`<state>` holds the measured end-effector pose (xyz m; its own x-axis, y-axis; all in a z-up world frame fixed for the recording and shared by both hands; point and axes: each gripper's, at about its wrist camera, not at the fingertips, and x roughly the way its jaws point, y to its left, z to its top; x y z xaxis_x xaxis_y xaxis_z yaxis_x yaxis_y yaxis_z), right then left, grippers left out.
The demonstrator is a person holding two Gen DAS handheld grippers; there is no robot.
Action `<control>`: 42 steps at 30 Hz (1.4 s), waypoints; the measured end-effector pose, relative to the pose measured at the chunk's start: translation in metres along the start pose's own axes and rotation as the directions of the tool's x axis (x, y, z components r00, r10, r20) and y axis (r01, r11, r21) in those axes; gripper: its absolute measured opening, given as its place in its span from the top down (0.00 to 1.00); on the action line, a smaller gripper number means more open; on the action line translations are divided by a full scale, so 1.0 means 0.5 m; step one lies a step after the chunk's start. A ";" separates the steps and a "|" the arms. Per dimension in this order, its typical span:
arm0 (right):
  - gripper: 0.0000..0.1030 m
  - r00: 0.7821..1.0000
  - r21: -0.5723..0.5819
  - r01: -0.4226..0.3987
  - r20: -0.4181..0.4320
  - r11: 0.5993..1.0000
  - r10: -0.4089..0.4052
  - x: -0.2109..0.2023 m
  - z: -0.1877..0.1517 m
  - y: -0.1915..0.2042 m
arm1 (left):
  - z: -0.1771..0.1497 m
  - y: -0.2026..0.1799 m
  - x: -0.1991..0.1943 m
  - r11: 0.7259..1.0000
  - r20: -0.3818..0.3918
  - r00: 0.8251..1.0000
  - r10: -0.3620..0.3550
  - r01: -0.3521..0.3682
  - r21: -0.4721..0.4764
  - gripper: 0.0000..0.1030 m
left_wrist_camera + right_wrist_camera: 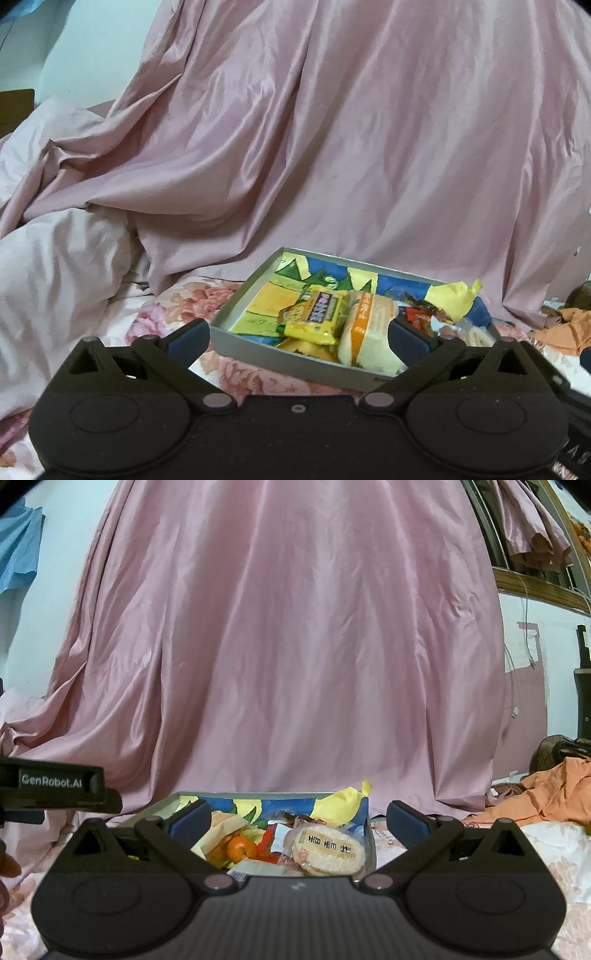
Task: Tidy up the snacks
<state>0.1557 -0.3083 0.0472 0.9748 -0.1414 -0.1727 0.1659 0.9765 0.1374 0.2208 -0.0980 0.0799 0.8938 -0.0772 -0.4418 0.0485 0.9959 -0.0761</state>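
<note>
On the floral bedspread (177, 306), before a draped pink sheet (332, 147), we saw a shallow grey box (280, 352) holding the snacks: a yellow packet (319, 314), a pale orange-striped bun (364, 332), an oval rice cracker (327, 851) and a small orange (240, 847). We held the left gripper (299, 338) and right gripper (299, 821) spread wide, grasping nothing. Their bodies hid the box's near edge, and the packet print was unreadable.
</note>
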 end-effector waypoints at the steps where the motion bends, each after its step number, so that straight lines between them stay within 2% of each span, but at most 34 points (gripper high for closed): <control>1: 0.00 1.000 0.001 -0.001 -0.002 1.000 0.001 -0.002 0.000 0.001 | -0.003 0.003 -0.004 1.000 0.000 1.000 0.003 -0.003 0.003 0.01; 17: 0.00 0.999 -0.016 -0.001 -0.033 1.000 0.000 -0.053 -0.013 0.022 | -0.040 0.057 -0.054 0.999 -0.010 0.999 0.034 -0.034 -0.011 0.01; 30: 0.00 0.997 -0.041 -0.035 -0.067 0.999 0.032 -0.129 -0.026 0.057 | -0.101 0.118 -0.135 0.998 -0.002 0.998 0.057 -0.057 -0.001 0.01; 36: 0.00 0.996 -0.063 -0.037 -0.077 0.997 0.032 -0.167 -0.044 0.076 | -0.125 0.155 -0.167 0.998 -0.002 0.999 0.051 -0.051 -0.022 0.01; 42: 0.00 0.997 -0.077 -0.003 -0.081 0.997 -0.003 -0.209 -0.057 0.080 | -0.146 0.178 -0.191 0.999 -0.002 1.000 0.027 -0.027 -0.040 0.01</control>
<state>0.0563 -0.2499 0.0432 0.9589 -0.1308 -0.2517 0.1510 0.9865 0.0627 0.1074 -0.0055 0.0502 0.8938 -0.0502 -0.4456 0.0060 0.9950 -0.1001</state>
